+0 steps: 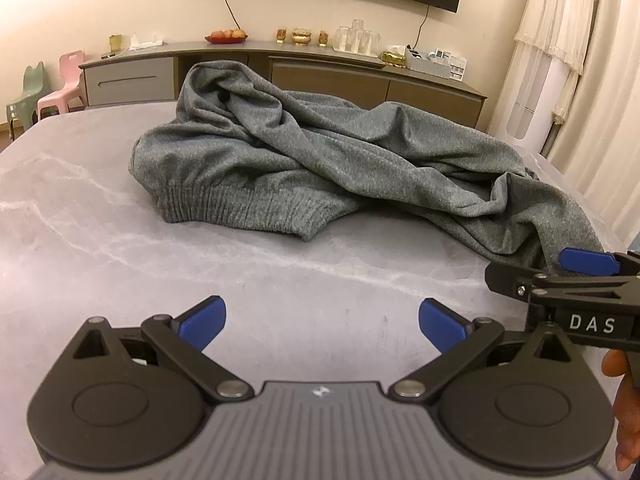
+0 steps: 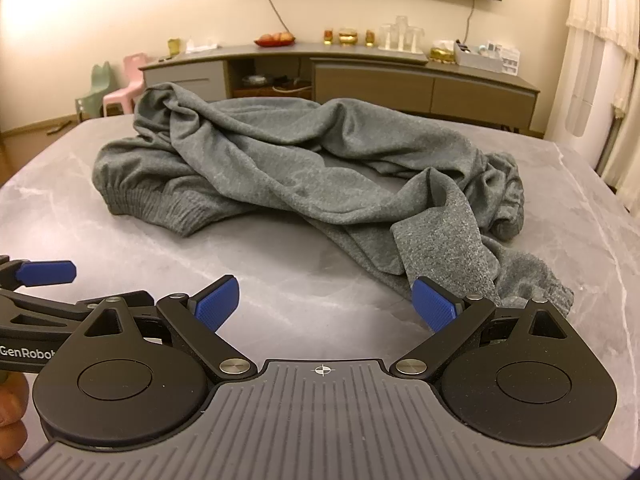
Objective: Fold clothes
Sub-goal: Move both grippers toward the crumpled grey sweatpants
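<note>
Crumpled grey knit sweatshirt with ribbed hem (image 1: 320, 160) sits heaped mid-desk, spreading toward the right edge; ribbed hem faces the near-left, one loose flap reaches the near-right; grey marble-pattern desk (image 1: 100, 240) otherwise bare in front; left gripper (image 1: 322, 324) hovers over the near edge, jaws spread wide, nothing between them; right gripper (image 2: 325, 306) beside it, jaws likewise wide apart and empty, its right blue pad (image 2: 434, 306) just beside the loose flap, contact unclear; progress: folding not started by the look of it, no flat panel, no crease; left to do: spread garment flat, then fold.
</note>
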{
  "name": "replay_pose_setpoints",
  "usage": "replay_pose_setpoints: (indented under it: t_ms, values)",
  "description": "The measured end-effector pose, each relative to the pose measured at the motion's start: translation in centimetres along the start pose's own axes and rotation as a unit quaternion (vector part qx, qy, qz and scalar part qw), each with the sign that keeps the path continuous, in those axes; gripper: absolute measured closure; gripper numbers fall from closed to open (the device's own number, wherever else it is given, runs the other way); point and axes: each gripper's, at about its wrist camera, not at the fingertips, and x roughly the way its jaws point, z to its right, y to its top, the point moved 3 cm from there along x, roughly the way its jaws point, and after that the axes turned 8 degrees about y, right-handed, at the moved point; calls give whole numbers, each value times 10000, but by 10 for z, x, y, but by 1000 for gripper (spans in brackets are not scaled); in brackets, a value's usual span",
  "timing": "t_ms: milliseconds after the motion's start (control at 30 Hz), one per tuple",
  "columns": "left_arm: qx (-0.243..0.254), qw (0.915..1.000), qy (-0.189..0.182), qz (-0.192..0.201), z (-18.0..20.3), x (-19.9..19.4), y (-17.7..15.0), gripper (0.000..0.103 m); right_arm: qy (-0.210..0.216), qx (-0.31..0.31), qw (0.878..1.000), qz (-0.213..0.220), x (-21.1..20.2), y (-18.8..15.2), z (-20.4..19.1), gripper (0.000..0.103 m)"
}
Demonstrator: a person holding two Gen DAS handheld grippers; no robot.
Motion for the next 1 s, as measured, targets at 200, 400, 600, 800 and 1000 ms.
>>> replay_pose_setpoints:
  t_ms: [200, 400, 600, 800, 1000]
  values:
    - [36, 10000, 53, 60, 2, 1, 0, 0, -9, 3, 10000, 7, -1, 0, 1, 9]
    - [72, 9998, 107, 119, 3, 1, 0, 0, -18, 6, 10000, 14, -1, 1, 2, 9]
    - [266, 9996, 36, 115, 7, -2, 1, 0, -34, 21, 10000, 14, -2, 1, 4, 9]
    - [109, 9999, -45, 83, -5, -1, 4, 0, -45, 40, 10000, 38, -3, 1, 8, 9]
    - [-114, 9998, -92, -103, -18, 7, 6, 0, -127, 179, 9997, 109, -9, 2, 24, 9]
